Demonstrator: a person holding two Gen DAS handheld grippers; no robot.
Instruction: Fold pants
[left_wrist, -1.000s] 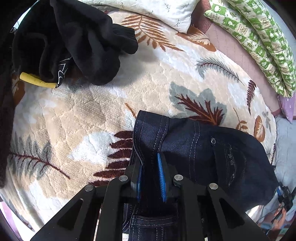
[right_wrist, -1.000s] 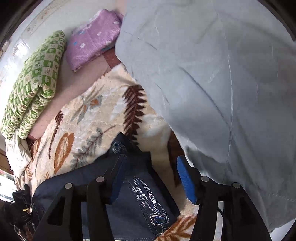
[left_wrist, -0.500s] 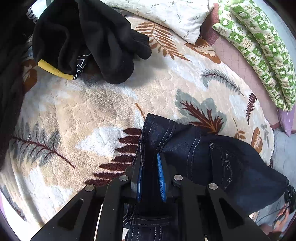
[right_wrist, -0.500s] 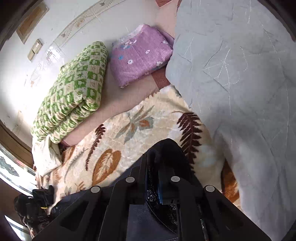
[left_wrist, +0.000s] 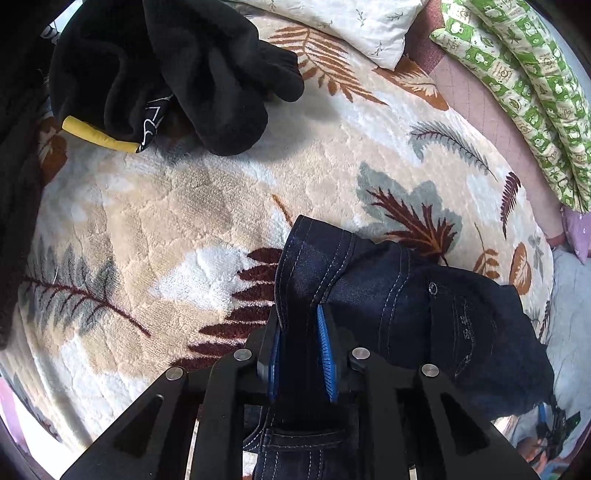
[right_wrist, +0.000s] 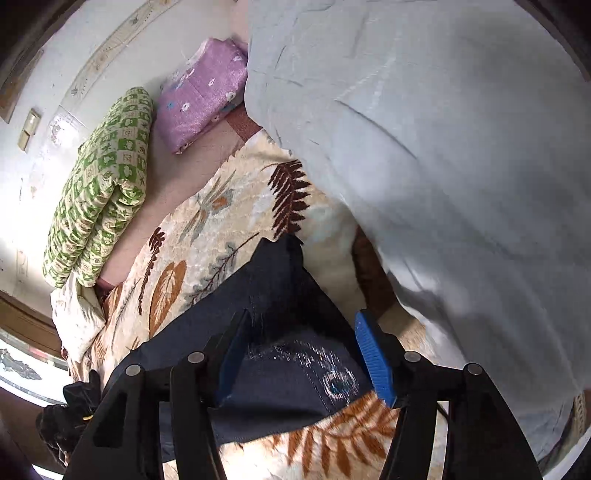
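Right gripper (right_wrist: 303, 354) has just been opening: jaws clamped half a second back, now spread wide, pants (right_wrist: 273, 332) lying between the blue pads untouched. Left gripper (left_wrist: 301, 354) hasn't shifted, jaws eased out slightly but pads still clenched on a stitched fold of the pants (left_wrist: 424, 314). Leaf-print blanket (left_wrist: 221, 206) fills most of the left wrist view; pants sit bottom centre to lower right on it. Pale grey sheet (right_wrist: 443, 166) takes the right half of the right wrist view. Black garment (left_wrist: 184, 66) upper left, green checked quilt (left_wrist: 524, 74) upper right, purple floral cushion (right_wrist: 201, 92) top centre of the right wrist view.
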